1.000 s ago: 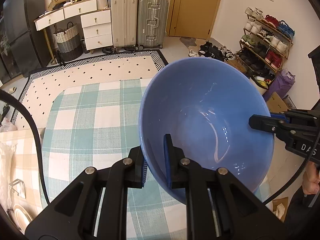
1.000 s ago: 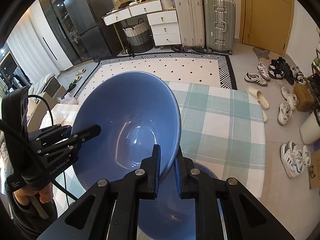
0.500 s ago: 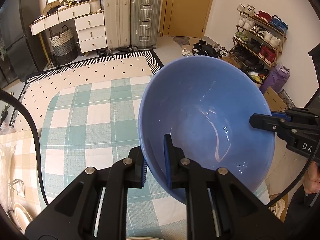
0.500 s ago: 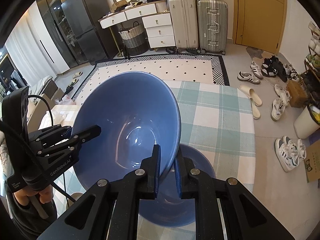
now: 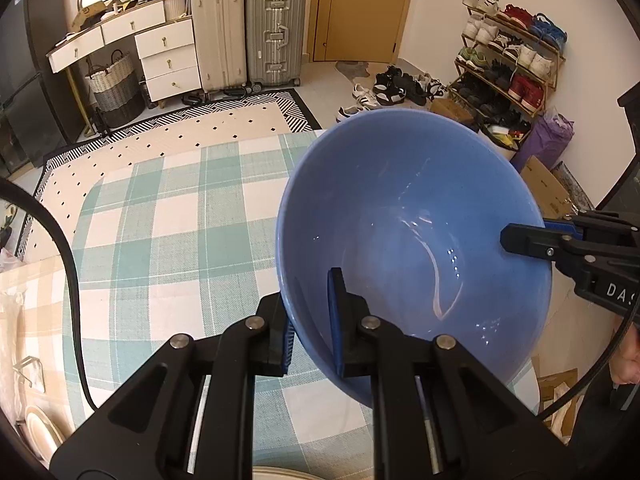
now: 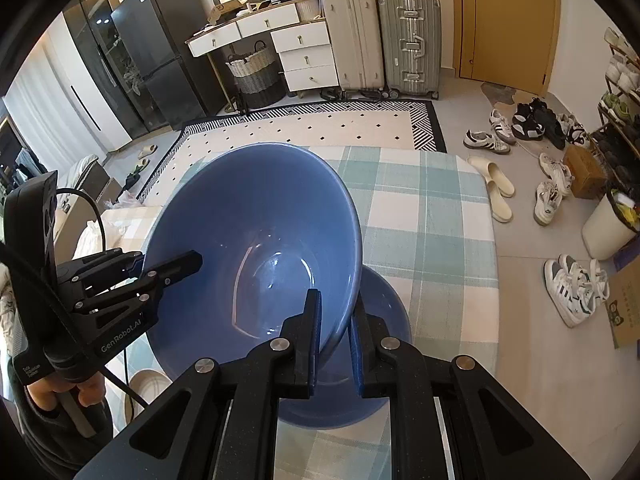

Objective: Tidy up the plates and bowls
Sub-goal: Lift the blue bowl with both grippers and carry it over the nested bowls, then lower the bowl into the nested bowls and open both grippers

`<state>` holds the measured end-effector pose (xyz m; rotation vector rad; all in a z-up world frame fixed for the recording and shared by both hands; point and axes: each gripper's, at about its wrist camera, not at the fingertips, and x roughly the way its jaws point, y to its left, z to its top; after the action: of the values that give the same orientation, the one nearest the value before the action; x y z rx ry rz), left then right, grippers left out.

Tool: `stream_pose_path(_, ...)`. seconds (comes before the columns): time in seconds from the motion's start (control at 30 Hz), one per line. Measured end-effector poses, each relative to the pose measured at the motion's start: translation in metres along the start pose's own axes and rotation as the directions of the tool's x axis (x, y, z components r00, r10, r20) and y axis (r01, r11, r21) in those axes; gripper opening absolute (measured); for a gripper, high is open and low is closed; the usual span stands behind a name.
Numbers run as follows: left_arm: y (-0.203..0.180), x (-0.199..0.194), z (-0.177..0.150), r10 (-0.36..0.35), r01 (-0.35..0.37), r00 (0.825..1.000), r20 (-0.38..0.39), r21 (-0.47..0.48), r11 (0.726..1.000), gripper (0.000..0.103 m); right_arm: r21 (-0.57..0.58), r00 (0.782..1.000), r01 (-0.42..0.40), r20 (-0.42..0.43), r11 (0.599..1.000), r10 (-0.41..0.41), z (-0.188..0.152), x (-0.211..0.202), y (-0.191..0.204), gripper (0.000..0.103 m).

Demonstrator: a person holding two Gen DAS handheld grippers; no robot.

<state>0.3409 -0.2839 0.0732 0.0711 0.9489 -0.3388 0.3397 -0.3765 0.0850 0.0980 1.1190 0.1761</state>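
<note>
I have one big blue bowl (image 5: 412,232) pinched at its rim by both grippers, lifted clear above the table with the green checked cloth (image 5: 160,232). My left gripper (image 5: 310,320) grips the near edge of the rim on its side, one finger inside the bowl and one outside, the fingers narrow and pressed on the wall. My right gripper (image 6: 334,340) does the same on the opposite side of the rim, its fingers also narrow with the bowl wall between them. Each gripper shows in the other's view, clamped at the far side of the rim. The bowl hangs tilted in both views, its hollow facing the cameras. Under it, in the right wrist view, a second blue bowl (image 6: 380,392) sits upright on the cloth, near the table's near edge. A pale plate (image 6: 144,392) lies on the table to the left of that bowl, partly hidden by the left gripper's handle and cable.
</note>
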Motion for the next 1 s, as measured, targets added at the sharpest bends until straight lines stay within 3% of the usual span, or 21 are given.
stream_pose_path(1.0, -0.019, 0.058, -0.026, 0.008, -0.002, 0.996, -0.087, 0.067, 0.998, 0.012, 0.037, 0.996, 0.031, -0.080, 0.999, -0.028, -0.032, 0.030, -0.026, 0.013)
